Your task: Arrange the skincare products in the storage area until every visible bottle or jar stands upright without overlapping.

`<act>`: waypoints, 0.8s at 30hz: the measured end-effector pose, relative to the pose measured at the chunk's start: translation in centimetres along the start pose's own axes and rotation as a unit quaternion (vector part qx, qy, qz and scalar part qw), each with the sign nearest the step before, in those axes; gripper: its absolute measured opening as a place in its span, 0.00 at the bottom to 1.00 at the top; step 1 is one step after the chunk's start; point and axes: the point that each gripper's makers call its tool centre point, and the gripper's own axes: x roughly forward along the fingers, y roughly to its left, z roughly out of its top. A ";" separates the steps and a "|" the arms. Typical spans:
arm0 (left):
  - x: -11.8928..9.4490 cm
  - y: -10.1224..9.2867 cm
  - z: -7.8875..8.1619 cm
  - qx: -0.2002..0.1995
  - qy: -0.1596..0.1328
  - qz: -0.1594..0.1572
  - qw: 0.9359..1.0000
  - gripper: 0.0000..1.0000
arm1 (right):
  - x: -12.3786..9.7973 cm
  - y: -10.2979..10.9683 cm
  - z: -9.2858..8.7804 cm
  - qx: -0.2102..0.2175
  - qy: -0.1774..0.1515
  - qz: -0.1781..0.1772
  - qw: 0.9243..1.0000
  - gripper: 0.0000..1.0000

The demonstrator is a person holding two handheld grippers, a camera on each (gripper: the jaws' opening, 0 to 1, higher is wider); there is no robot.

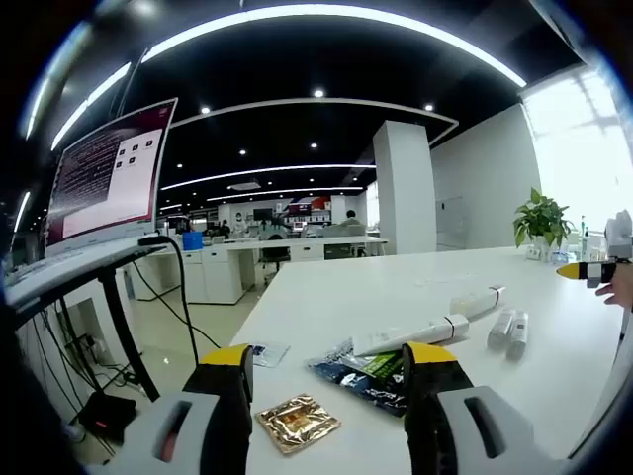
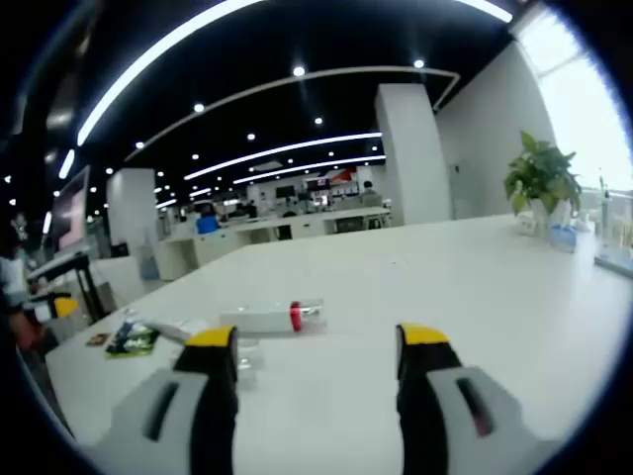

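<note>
- White tabletop (image 1: pixel 396 282) carries all the products, and every tube in sight lies on its side, so by this judgement no standing-up has begun.
- In the left gripper view, the left gripper (image 1: pixel 331 371) hangs low over the near edge with its yellow-tipped jaws wide apart and nothing between them; a gold foil sachet (image 1: pixel 297 423) lies in the gap below.
- Just right of that sachet a dark blue-green sachet (image 1: pixel 368 374) lies flat, and a long white tube (image 1: pixel 410 336) rests partly across it, an overlap the task forbids.
- Farther right, a second white tube (image 1: pixel 477 301) and a pair of small tubes (image 1: pixel 508 329) lie near one another, apparently not touching.
- In the right gripper view, the right gripper (image 2: pixel 315 356) also has its jaws spread and empty, aimed toward a white tube with a red band (image 2: pixel 272 317) lying on its side just beyond the left jaw.
- No tray, rack or box for storage is evident near the products; a potted plant (image 1: pixel 541 223) stands at the far right, with blurred clear items beside it that cannot be identified.
- Both grippers look posed for an approach, open so either could close on a tube.
</note>
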 end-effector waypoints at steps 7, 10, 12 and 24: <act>0.6 -0.9 -0.4 -0.008 0.005 -0.013 1.000 0.63 | -0.2 -0.7 0.2 0.010 -0.010 -0.013 1.000 0.63; 0.9 -0.9 -0.7 -0.017 0.013 -0.014 1.000 0.63 | -0.2 -0.9 0.0 0.012 -0.013 -0.013 1.000 0.63; 1.2 -0.9 -0.8 -0.025 0.020 -0.015 0.999 0.63 | -0.2 -1.0 -0.3 0.014 -0.012 -0.013 1.000 0.63; 3.1 -1.4 -0.5 -0.034 0.034 -0.032 0.998 0.59 | 0.5 -1.7 -1.7 0.012 -0.020 -0.003 1.000 0.63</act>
